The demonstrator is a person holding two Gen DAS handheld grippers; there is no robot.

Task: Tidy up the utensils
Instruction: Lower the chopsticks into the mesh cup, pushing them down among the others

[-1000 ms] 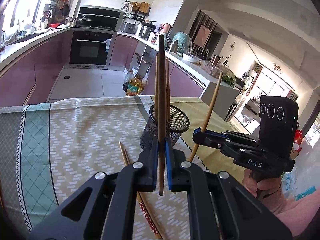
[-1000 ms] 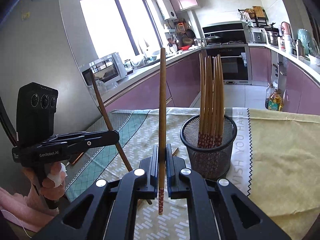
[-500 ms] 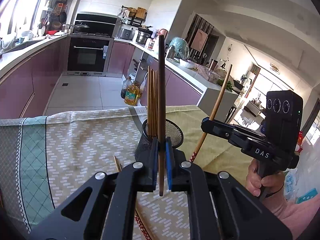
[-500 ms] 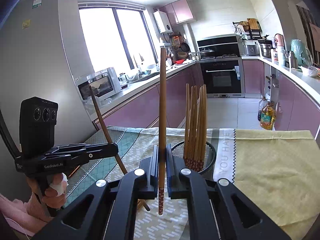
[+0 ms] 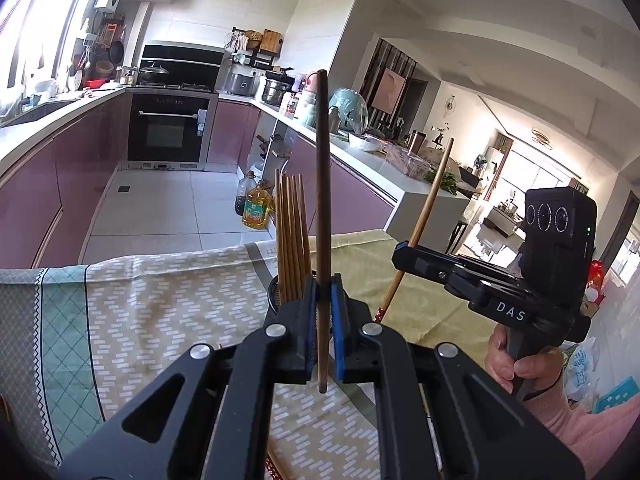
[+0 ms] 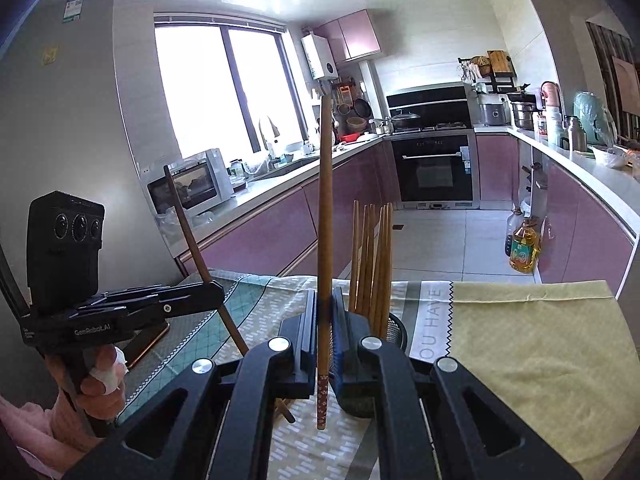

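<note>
You are well into the sorting but not finished, judging by how things lie. A bundle of chopsticks (image 5: 293, 236) stands upright in the black mesh holder (image 6: 394, 334) on the patterned tablecloth (image 5: 160, 304), so that much looks done. Your left gripper (image 5: 323, 320) has its jaws closed tight on a dark chopstick (image 5: 322, 184), held close to vertical with its lower end poking out just below the pads; the holder sits just beyond and slightly to the left of it in the left wrist view, mostly hidden by the fingers. Your right gripper (image 6: 323, 332) is likewise pinched on a lighter chopstick (image 6: 325, 220), upright, its flower-printed tip (image 6: 322, 402) hanging below the jaws, with the holder just to its right in the right wrist view. Both sticks are in the air above the table and neither is in the holder yet, so those two are what is plainly left. At least one more piece lies loose on the cloth: a wooden end (image 6: 285, 410) shows beneath the right gripper, and a red-patterned end (image 5: 278, 466) shows under the left one, though your tools hide most of that area and you cannot tell how many remain. The yellow cloth (image 6: 532, 340) to the right carries nothing that shows.
</note>
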